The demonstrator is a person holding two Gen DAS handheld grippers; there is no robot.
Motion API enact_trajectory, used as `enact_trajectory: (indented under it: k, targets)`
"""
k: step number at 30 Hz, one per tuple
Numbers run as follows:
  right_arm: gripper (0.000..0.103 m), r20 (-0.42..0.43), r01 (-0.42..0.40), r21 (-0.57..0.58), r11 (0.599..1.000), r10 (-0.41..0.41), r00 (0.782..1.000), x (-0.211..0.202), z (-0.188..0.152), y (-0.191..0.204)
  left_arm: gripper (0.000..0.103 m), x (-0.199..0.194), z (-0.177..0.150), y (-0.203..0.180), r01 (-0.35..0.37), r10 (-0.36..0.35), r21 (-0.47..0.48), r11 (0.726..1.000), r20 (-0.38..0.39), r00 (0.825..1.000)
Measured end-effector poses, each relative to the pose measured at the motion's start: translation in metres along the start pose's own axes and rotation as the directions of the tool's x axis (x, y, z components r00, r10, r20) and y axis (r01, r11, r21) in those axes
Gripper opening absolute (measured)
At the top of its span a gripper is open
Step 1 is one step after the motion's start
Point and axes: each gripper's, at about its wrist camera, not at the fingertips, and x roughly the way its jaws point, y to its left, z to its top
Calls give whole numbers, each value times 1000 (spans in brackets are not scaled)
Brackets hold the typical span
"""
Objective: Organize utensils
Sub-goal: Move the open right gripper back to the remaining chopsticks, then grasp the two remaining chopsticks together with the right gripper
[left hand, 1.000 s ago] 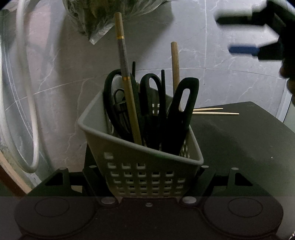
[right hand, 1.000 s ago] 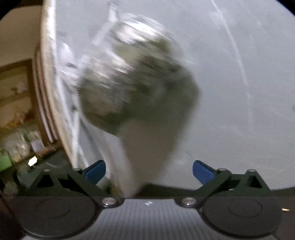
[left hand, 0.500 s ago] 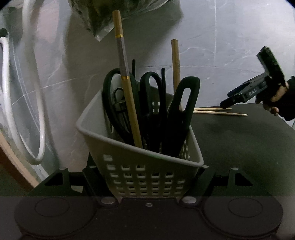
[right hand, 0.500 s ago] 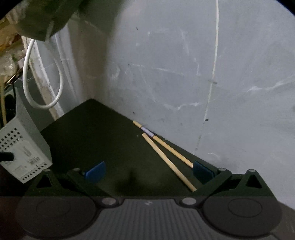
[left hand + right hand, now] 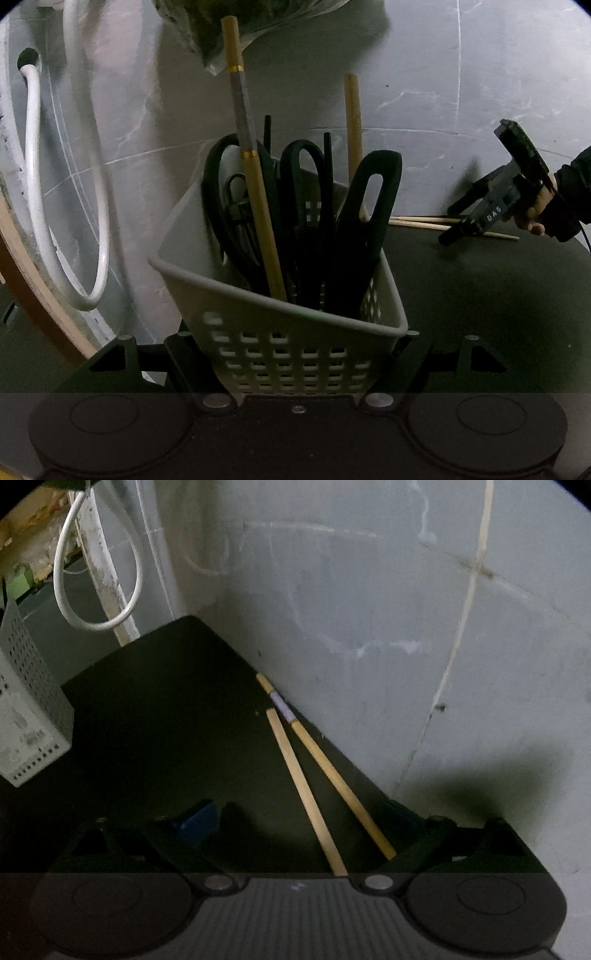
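Since a second ago your right gripper point(image 5: 295, 819) has swung off the wall and down to the two chopsticks point(image 5: 306, 790) lying loose on the dark tabletop point(image 5: 155, 716); they now run between its blue-padded fingers point(image 5: 195, 818), which stand wide and are closing, not yet pressing on the wood; one stick is plain, the other carries a pale band near its far end, and both lie along the tabletop's back edge, just beside the wall.

Your left gripper point(image 5: 299, 354) is clamped on the grey perforated utensil basket point(image 5: 280, 325), its fingers tight against the basket's sides, holding it slightly tilted; inside already stand two chopsticks, a pair of black scissors point(image 5: 299, 177), a black slotted handle point(image 5: 369, 206) and other dark utensils, so much of the sorting looks done; what remains, as far as you can see, is that loose pair, well apart from the basket.

Beyond, a grey marbled wall point(image 5: 424, 92) backs the tabletop; a white hose point(image 5: 33, 177) loops down at the left, and a clear bag point(image 5: 236, 29) of something dark green hangs above the basket.
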Motion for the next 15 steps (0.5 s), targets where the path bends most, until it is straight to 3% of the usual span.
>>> enact_trajectory:
  k: [4,6,11,13,15]
  targets:
    - [89,14,15,-3,1000,-15,1000,-2,-8,-4,78,0,1,-3,-7,7,0,1000,-6,1000]
    - [80,22,26,4,1000,-26,999,-5,-11,-7,78,1,2,-4,-8,8,-1,1000,-8,1000]
    - [39,39,72,39,997,-74,997,-18,-21,-7,78,4,4,-2,-7,7,12,1000,-7,1000]
    - [27,37,88,61,994,-90,995,-23,-26,-3,78,4,3,-2,-4,5,14,1000,-6,1000]
    - [23,30,115,88,989,-118,993,-27,-31,2,78,4,3,-1,-1,1,17,1000,-5,1000]
